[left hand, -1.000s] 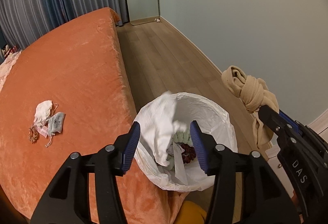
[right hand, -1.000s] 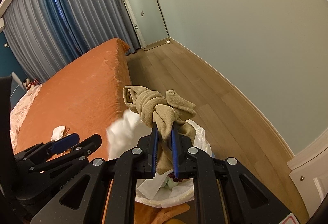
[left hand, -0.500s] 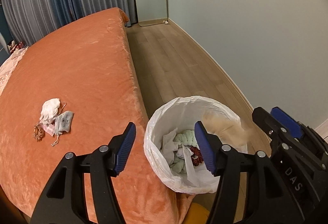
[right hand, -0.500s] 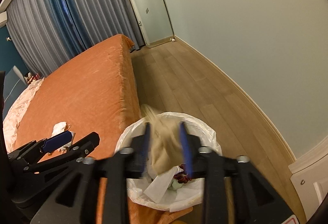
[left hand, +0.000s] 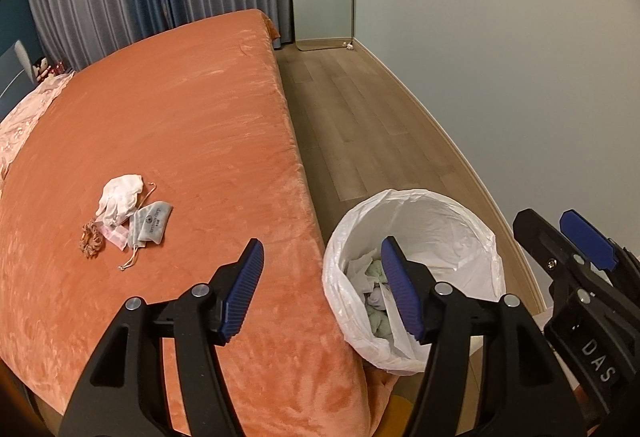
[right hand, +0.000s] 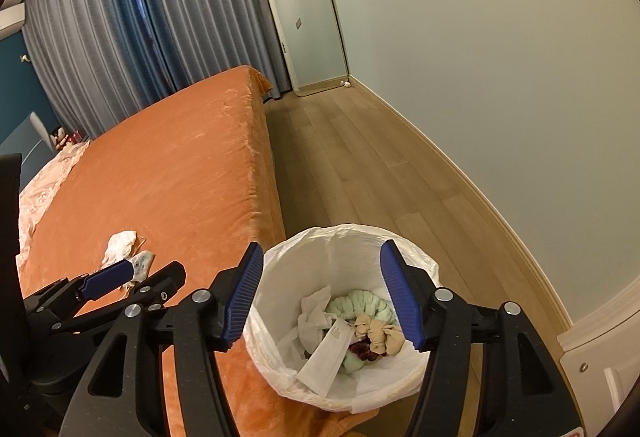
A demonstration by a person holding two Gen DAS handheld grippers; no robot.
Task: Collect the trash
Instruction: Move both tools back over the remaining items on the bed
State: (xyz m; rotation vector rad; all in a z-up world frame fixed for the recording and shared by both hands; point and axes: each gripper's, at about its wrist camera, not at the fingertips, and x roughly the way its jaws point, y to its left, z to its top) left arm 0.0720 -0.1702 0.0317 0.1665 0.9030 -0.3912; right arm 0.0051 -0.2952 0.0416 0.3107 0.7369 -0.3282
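Note:
A white-lined trash bin (right hand: 280,257) stands on the floor against the orange bed (left hand: 180,125); it also shows in the left wrist view (left hand: 460,213). Inside lie a knotted tan cloth (right hand: 378,333), white tissues (right hand: 316,313) and a green knitted piece (right hand: 360,307). My right gripper (right hand: 322,297) is open and empty above the bin. My left gripper (left hand: 322,289) is open and empty over the bed's edge, left of the bin. On the bed lie a crumpled white cloth (left hand: 120,199), a grey pouch (left hand: 150,225) and a brown scrunchie (left hand: 91,240).
Wood floor (right hand: 360,165) runs between the bed and the pale wall. A tall mirror (right hand: 308,17) leans in the far corner beside grey curtains (right hand: 120,45). A pink pillow (left hand: 24,117) lies at the bed's far left. A white cabinet (right hand: 600,357) stands at the right.
My right gripper opened and dropped the knotted tan cloth into the bin. The white tissue that was falling from my left gripper now lies in the bin. Both views lifted slightly.

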